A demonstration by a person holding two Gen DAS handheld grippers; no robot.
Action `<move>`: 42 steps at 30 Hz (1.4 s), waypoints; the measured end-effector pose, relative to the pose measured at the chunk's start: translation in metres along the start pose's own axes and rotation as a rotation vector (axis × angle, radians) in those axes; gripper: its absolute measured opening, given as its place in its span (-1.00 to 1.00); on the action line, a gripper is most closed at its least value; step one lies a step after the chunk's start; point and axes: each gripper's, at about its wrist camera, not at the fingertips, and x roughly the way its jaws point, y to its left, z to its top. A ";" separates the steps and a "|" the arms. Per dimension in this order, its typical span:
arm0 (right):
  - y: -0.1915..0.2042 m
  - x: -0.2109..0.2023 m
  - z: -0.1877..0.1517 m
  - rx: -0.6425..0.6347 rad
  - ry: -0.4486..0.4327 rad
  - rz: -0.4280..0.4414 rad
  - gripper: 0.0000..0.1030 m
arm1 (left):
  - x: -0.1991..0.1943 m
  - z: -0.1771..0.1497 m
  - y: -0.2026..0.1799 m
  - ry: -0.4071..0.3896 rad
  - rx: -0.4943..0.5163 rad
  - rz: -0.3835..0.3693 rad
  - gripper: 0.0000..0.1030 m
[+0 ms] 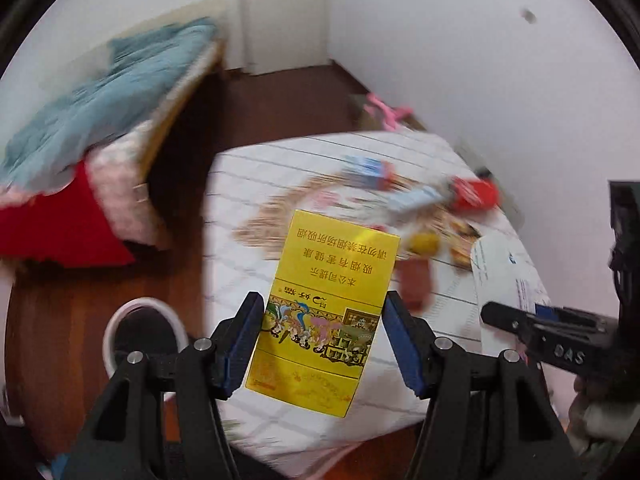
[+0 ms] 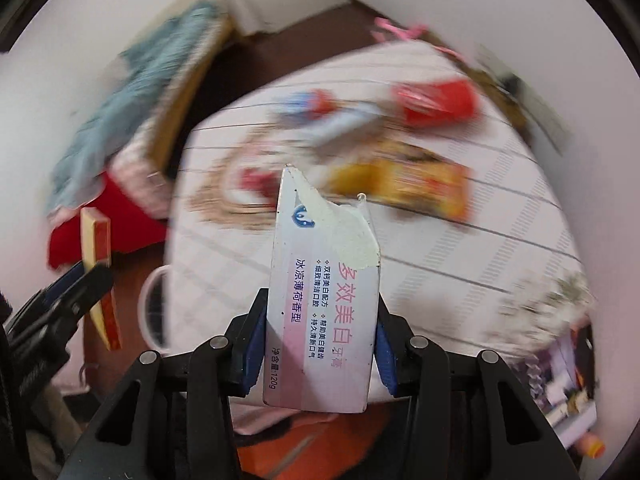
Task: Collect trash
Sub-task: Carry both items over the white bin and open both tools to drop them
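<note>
My left gripper (image 1: 322, 320) is shut on a yellow cigarette box (image 1: 324, 304) and holds it above the near edge of the white-clothed table (image 1: 256, 168). My right gripper (image 2: 320, 320) is shut on a torn white toothpaste box (image 2: 324, 300), also held above the table (image 2: 460, 248). The toothpaste box and right gripper show at the right of the left wrist view (image 1: 512, 280). The yellow box in the left gripper shows at the left of the right wrist view (image 2: 98, 264). A white-rimmed bin (image 1: 140, 340) stands on the floor left of the table; it also shows in the right wrist view (image 2: 154, 304).
Blurred trash lies on the table: a red packet (image 2: 436, 102), a yellow-orange wrapper (image 2: 404, 188), a blue-and-white box (image 2: 316, 112). A bed with blue and red bedding (image 1: 92, 128) stands to the left. A wall runs along the right. Dark wood floor (image 1: 288, 96) lies beyond.
</note>
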 end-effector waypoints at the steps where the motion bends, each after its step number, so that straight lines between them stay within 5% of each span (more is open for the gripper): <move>1: 0.024 0.008 0.002 -0.026 0.010 0.024 -0.07 | -0.004 -0.001 0.027 -0.007 -0.040 0.017 0.13; 9: 0.222 0.138 -0.016 -0.257 0.194 0.162 -0.06 | 0.037 -0.054 0.240 0.081 -0.365 0.152 0.13; 16: 0.331 0.290 -0.050 -0.381 0.405 0.140 -0.06 | 0.128 -0.115 0.377 0.271 -0.655 0.100 0.13; 22: 0.370 0.392 -0.052 -0.443 0.509 0.069 0.00 | 0.187 -0.130 0.419 0.353 -0.736 0.065 0.28; 25: 0.376 0.413 -0.049 -0.467 0.506 0.033 0.49 | 0.194 -0.137 0.433 0.365 -0.763 0.089 0.83; 29: 0.377 0.413 -0.046 -0.473 0.486 0.023 1.00 | 0.187 -0.146 0.443 0.360 -0.758 0.159 0.93; 38: 0.370 0.390 -0.062 -0.572 0.435 -0.077 1.00 | 0.154 -0.163 0.430 0.305 -0.682 0.351 0.96; 42: 0.365 0.372 -0.068 -0.586 0.418 -0.095 1.00 | 0.138 -0.167 0.416 0.313 -0.670 0.366 0.96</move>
